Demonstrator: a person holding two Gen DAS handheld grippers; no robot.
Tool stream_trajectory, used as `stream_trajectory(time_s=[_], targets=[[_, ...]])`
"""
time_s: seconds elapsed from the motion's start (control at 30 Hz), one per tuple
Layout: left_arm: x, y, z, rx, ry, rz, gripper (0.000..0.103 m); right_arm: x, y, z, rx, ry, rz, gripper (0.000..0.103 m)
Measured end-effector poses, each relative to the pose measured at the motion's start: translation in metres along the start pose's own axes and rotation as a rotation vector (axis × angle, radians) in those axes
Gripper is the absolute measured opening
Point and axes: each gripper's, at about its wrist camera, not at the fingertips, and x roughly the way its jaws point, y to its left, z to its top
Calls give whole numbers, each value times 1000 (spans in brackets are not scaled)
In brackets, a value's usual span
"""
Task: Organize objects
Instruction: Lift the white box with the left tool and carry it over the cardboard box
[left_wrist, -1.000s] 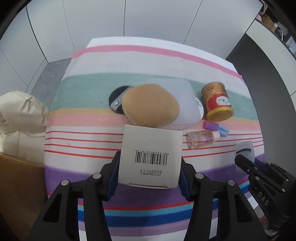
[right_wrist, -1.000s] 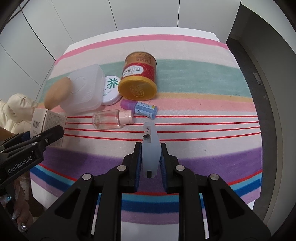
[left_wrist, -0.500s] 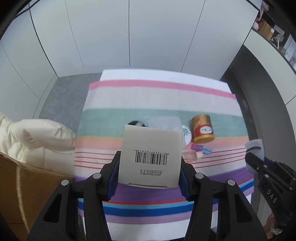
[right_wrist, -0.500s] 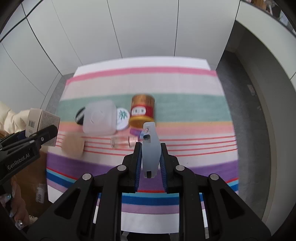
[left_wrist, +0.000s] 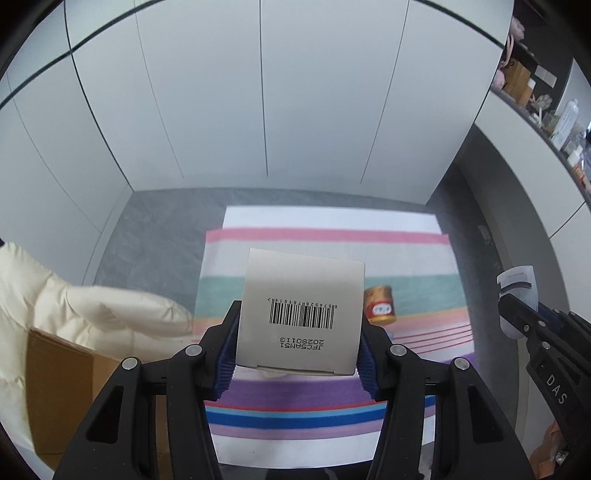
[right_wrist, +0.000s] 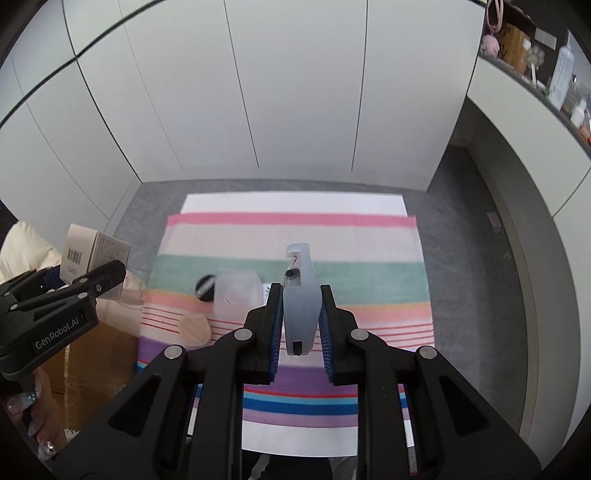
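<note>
Well above the striped cloth (right_wrist: 295, 229), which is covering a table, both grippers are hanging in the air with their loads. Left of the cloth, a cream padded jacket (left_wrist: 74, 314) is lying over a brown cardboard box (left_wrist: 59, 387). The left gripper (left_wrist: 297, 350) is pinching a white carton (left_wrist: 301, 310) between its blue pads, barcode side facing the camera; in the right wrist view the same carton (right_wrist: 85, 254) is showing out past the cloth's left edge, over the jacket. On the cloth's green and pink bands a small black round case (right_wrist: 205, 286) is lying nearest the left edge, touching a frosted plastic box (right_wrist: 238, 297) just to its right, and a tan sponge (right_wrist: 194, 328) is resting nearer the camera on the red-lined band. The right gripper (right_wrist: 300, 325) is squeezing a pale translucent clip-like tool (right_wrist: 300, 295) between its pads, held upright over the cloth's middle; in the left wrist view that tool (left_wrist: 517, 291) is showing beyond the cloth's right edge. A red and gold tin (left_wrist: 380, 305) is lying on its side on the cloth, right of the carton as that view has it.
</note>
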Motion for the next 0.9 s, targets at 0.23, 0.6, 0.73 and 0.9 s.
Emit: stream_trajectory(time_s=[0.23, 0.6, 0.73, 0.9], targets=[[-49, -4, 24, 0, -61, 2, 55, -42, 15, 24, -62, -32, 10, 19], [-77, -14, 15, 19, -82, -8, 55, -65, 17, 28, -29, -44, 61, 19], [-82, -18, 14, 29, -84, -8, 55, -69, 14, 28, -23, -48, 53, 19], [-88, -21, 14, 28, -92, -10, 55, -74, 14, 26, -19, -58, 49, 19]])
